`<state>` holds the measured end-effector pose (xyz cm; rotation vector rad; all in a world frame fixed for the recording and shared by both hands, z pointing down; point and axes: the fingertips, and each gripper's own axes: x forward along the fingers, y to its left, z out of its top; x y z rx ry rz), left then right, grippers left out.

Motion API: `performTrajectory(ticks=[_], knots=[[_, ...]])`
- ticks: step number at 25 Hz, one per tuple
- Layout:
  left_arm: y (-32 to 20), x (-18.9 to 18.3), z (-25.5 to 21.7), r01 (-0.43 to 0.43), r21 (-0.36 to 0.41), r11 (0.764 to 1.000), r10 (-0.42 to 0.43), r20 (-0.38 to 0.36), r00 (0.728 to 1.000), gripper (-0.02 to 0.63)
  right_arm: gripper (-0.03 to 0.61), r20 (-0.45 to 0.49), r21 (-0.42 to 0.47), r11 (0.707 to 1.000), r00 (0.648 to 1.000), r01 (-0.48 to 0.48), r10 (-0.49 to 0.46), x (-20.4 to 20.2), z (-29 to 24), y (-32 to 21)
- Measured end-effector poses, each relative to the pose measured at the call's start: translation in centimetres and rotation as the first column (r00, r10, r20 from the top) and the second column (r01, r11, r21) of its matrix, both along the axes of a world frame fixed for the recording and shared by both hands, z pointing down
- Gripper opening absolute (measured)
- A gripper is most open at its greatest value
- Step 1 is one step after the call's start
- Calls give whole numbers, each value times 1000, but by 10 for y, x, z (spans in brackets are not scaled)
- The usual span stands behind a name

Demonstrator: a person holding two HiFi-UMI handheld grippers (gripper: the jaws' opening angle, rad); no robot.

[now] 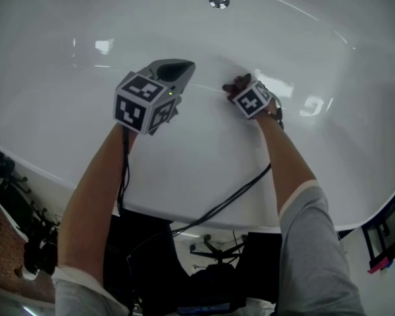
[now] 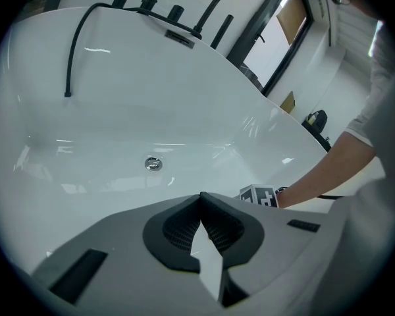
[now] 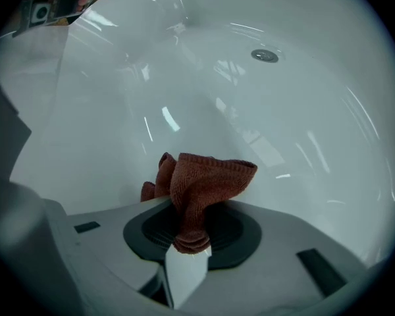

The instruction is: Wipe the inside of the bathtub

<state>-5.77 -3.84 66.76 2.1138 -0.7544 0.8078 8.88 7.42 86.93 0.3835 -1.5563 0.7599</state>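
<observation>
tub: the white bathtub (image 1: 59, 51) lies open below the person; its drain (image 1: 218, 0) sits at the far end of the floor.
cloth: a rust-red cloth (image 3: 207, 176) is bunched low on the tub's inner surface, on the person's side of the drain and well apart from it. it looks pressed to the enamel, though contact cannot be confirmed.
right gripper: the right gripper (image 3: 187, 232) has its jaws clamped on a fold of the cloth. most of the fabric spills ahead of the tips, judged so that cloth, not plastic, meets the tub.
left gripper: the left gripper (image 2: 201, 226) has its jaws closed with the tips meeting and nothing between them. it hangs above the tub, near the cloth and farther from the drain, judged to be kept off the wiping path.
step: wiping of the inside, judged at an early or middle stage; no dirt is visible to gauge progress.
risk: the cloth is pinched by one fold only, so a hard stroke toward the drain could pull it free.
</observation>
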Motion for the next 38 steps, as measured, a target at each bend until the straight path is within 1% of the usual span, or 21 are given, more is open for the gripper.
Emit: performTrajectory(ticks=[2, 4, 9, 12, 15, 17, 19, 21, 23, 25, 26, 31, 33, 36, 38], knots=[[-1, -1, -1, 1, 2, 1000, -1, -7, 1000, 8, 100, -27, 7, 1000, 1000, -2, 3, -6, -1, -7], [-2, -4, 0, 3, 0, 1000, -3, -8, 1000, 8, 98, -26, 28, 1000, 1000, 7, -6, -20, -1, -19], [-5, -21, 6, 40, -17, 999, -41, -7, 999, 8, 98, 52, 72, 997, 999, -7, 4, -72, -1, -47], [-4, -35, 10, 56, -29, 998, -56, 7, 998, 8, 98, 124, 103, 995, 992, -14, 1, -118, -2, -63], [-5, -48, 12, 75, -33, 997, -75, 23, 997, 8, 98, 167, 137, 991, 985, 13, -36, -159, -3, -76], [-6, -56, 14, 87, -35, 996, -86, 29, 996, 8, 98, 176, 160, 987, 982, 34, -63, -175, -5, -80], [-3, -63, 16, 98, -43, 994, -96, 40, 995, 8, 101, 180, 187, 979, 976, 85, -120, -182, -7, -77], [1, -63, 18, 102, -49, 994, -100, 49, 994, 8, 103, 180, 202, 967, 965, 154, -191, -179, -8, -68], [3, -57, 15, 98, -51, 994, -96, 47, 994, 8, 103, 171, 189, 958, 953, 216, -249, -163, -8, -54], [5, -49, 8, 87, -46, 995, -85, 37, 996, 8, 103, 150, 159, 955, 950, 252, -276, -138, -9, -38], [6, -46, 5, 79, -43, 996, -77, 33, 996, 6, 103, 139, 138, 958, 952, 253, -272, -123, -9, -30], [4, -32, -9, 60, -31, 998, -60, 13, 998, 8, 104, 59, 43, 981, 980, 187, -189, -38, -6, -4], [2, -28, -10, 59, -29, 998, -59, 6, 998, 8, 103, 31, 6, 989, 988, 150, -150, -13, -4, 2], [-1, -28, -11, 59, -26, 998, -58, 7, 998, 8, 103, -7, -70, 996, 998, 54, -55, 4, 5, 14], [-2, -30, -11, 61, -24, 998, -61, 7, 998, 8, 100, -25, -123, 992, 1000, -15, 12, -2, 5, 18]])
